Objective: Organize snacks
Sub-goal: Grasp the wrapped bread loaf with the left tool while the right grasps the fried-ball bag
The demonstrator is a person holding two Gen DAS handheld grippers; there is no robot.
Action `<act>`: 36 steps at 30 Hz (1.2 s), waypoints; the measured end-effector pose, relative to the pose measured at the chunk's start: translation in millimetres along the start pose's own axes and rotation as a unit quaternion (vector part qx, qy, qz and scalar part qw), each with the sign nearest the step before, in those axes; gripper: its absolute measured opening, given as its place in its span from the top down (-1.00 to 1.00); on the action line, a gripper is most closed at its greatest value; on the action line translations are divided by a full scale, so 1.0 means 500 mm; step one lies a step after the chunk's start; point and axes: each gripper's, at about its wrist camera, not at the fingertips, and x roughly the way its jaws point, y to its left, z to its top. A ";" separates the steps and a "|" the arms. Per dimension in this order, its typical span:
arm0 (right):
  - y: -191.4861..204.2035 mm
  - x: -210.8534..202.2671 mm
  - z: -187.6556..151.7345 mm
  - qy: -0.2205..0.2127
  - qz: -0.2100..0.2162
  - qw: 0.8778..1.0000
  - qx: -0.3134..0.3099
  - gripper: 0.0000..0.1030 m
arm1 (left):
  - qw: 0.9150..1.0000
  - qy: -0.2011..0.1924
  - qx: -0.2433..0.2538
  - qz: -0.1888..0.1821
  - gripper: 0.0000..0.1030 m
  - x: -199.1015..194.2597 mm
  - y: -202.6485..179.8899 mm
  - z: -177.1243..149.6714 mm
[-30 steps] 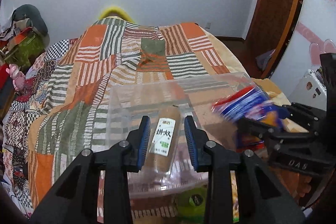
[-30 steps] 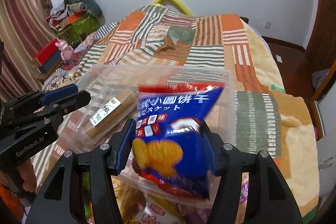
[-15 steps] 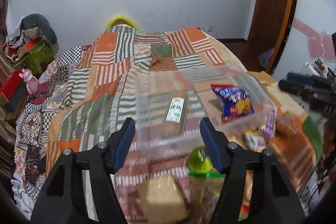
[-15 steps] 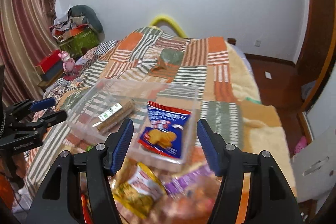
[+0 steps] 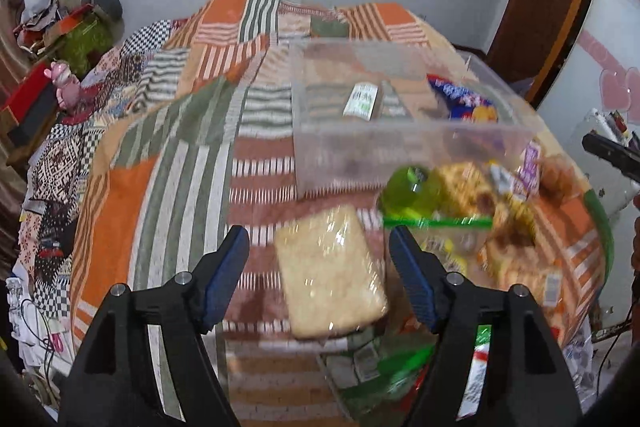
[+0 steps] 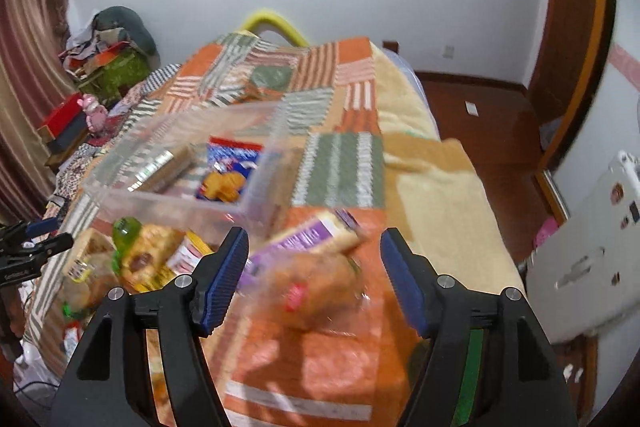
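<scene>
Patchwork bedspread (image 5: 168, 163) in orange, green and white stripes across the whole bed, running far toward a white wall. Clear plastic bin (image 5: 400, 143) resting on it at mid-distance, right of centre in the left wrist view, left of centre in the right wrist view (image 6: 188, 179). Inside the bin: a brown biscuit roll with a white label (image 5: 362, 101) on the left and a blue biscuit bag (image 6: 228, 175) on the right, lying side by side. Loose pile of snacks on the bedspread just near of the bin: pale cracker pack in clear wrap (image 5: 330, 271), green-capped pouch (image 5: 416, 191) to its right, purple-labelled packet (image 6: 308, 239), wrapped bun (image 6: 316, 291) just near of that packet. Everything near the cameras blurred.

Left gripper (image 5: 318, 275) held above the cracker pack, blue pads wide apart on either side of it, gripping nothing. Right gripper (image 6: 314, 277) likewise spread wide, empty, framing the bun and purple-labelled packet; contact with either not discernible.
</scene>
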 end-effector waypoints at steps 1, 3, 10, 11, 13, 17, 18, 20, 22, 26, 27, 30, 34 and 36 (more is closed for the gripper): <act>-0.006 0.009 -0.002 0.005 -0.003 1.000 0.006 -0.29 | 1.000 0.004 0.001 0.002 -0.40 0.005 0.000 -0.007; -0.017 0.021 -0.008 0.013 -0.002 1.000 0.020 -0.35 | 1.000 0.014 -0.003 0.003 -0.41 0.019 0.003 -0.019; -0.024 0.069 -0.033 0.050 0.020 0.998 0.037 -0.49 | 0.999 0.040 -0.023 -0.005 -0.43 0.064 0.017 -0.046; -0.023 0.072 -0.036 0.052 0.021 0.998 0.037 -0.49 | 0.999 0.042 -0.028 -0.011 -0.43 0.069 0.021 -0.048; -0.021 0.078 -0.043 0.057 0.030 0.997 0.040 -0.56 | 0.998 0.044 -0.039 -0.021 -0.43 0.074 0.030 -0.049; -0.018 0.094 -0.056 0.077 0.049 0.995 0.046 -0.57 | 0.997 0.048 -0.053 -0.031 -0.43 0.088 0.041 -0.052; -0.010 0.098 -0.059 0.081 0.049 0.995 0.041 -0.57 | 0.997 0.048 -0.053 -0.031 -0.42 0.091 0.042 -0.053; -0.003 0.097 -0.067 0.081 0.049 0.995 0.033 -0.56 | 0.997 0.045 -0.056 -0.030 -0.35 0.093 0.045 -0.054; 0.003 0.095 -0.072 0.081 0.055 0.995 0.030 -0.44 | 0.997 0.041 -0.056 -0.029 -0.10 0.093 0.048 -0.054; 0.006 0.082 -0.070 0.069 0.064 0.995 0.025 -0.09 | 0.998 0.031 -0.057 -0.017 -0.08 0.087 0.052 -0.054; 0.008 0.075 -0.070 0.063 0.063 0.996 0.022 -0.01 | 0.998 0.029 -0.056 -0.012 -0.07 0.085 0.052 -0.053; 0.006 0.061 -0.067 0.053 0.070 0.996 0.021 0.13 | 0.998 0.018 -0.054 0.000 -0.07 0.070 0.056 -0.051; 0.011 0.048 -0.062 0.042 0.066 0.997 0.016 0.20 | 0.999 -0.007 -0.049 0.004 -0.07 0.032 0.052 -0.039; 0.011 0.042 -0.059 0.036 0.068 0.997 0.017 0.20 | 0.999 -0.020 -0.043 0.008 -0.07 0.012 0.046 -0.031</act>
